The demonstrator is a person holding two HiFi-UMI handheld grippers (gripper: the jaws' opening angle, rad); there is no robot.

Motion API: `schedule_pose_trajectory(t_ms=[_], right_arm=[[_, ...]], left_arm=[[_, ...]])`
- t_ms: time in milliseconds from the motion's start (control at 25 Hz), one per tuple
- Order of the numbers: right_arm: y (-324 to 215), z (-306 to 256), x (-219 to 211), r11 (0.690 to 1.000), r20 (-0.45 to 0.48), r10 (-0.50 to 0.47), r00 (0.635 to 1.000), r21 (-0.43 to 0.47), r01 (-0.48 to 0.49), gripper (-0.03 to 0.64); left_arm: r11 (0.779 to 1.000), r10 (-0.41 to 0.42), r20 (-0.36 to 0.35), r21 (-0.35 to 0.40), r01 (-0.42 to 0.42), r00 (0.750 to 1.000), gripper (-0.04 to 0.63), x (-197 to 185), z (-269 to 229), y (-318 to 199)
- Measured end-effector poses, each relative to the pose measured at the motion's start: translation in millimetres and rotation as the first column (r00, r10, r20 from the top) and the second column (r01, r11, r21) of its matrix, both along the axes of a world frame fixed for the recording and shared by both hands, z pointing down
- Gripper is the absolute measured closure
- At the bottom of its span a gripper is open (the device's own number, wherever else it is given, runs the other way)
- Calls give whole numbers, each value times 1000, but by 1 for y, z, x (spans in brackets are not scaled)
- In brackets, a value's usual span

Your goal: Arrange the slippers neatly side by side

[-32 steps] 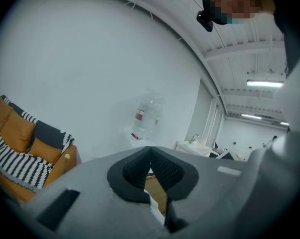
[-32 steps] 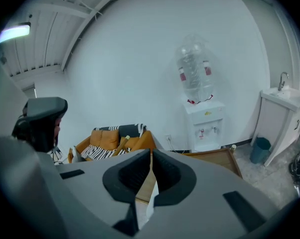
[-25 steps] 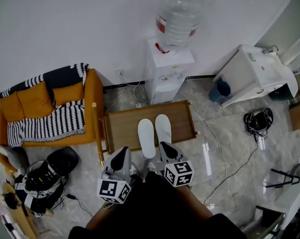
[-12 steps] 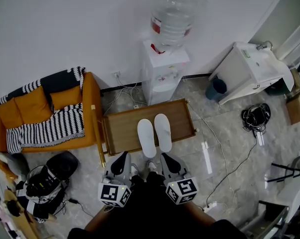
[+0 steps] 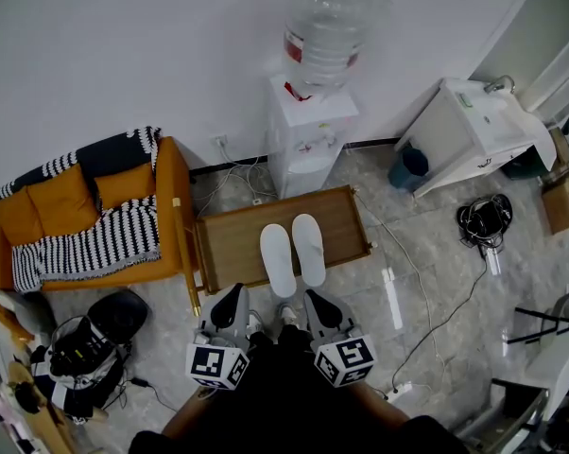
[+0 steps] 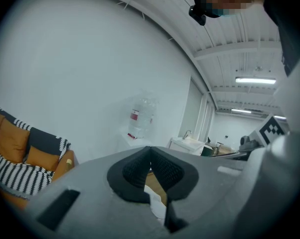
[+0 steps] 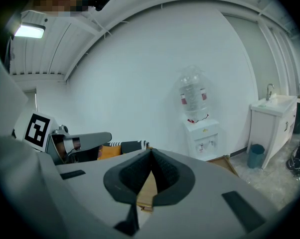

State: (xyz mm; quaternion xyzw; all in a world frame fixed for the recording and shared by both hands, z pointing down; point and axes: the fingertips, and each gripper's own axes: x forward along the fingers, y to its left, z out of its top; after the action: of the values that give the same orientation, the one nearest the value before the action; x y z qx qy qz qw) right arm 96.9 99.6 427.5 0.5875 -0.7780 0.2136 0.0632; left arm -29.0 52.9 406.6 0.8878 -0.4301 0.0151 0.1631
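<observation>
Now, L gripper (image 5: 234, 293) fingers closed, empty, R gripper (image 5: 316, 297) same, slippers (image 5: 293, 252) on tray (image 5: 228, 244).

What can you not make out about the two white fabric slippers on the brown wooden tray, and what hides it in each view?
- Left gripper view: the shut left gripper hides all but a sliver of one white slipper.
- Right gripper view: the shut right gripper hides both of them; only a strip of the brown wooden tray shows.
- Head view: print on the clear water bottle's red label is too small to read.
</observation>
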Motion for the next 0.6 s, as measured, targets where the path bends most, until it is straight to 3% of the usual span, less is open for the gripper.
schedule_pose_trajectory(t_ms=[600], right_arm=[[-6,7,4,1000,8,2,1000,-2,-2,604]], left_arm=[[1000,7,-4,-1,-7,1000,583,6,5,-7]])
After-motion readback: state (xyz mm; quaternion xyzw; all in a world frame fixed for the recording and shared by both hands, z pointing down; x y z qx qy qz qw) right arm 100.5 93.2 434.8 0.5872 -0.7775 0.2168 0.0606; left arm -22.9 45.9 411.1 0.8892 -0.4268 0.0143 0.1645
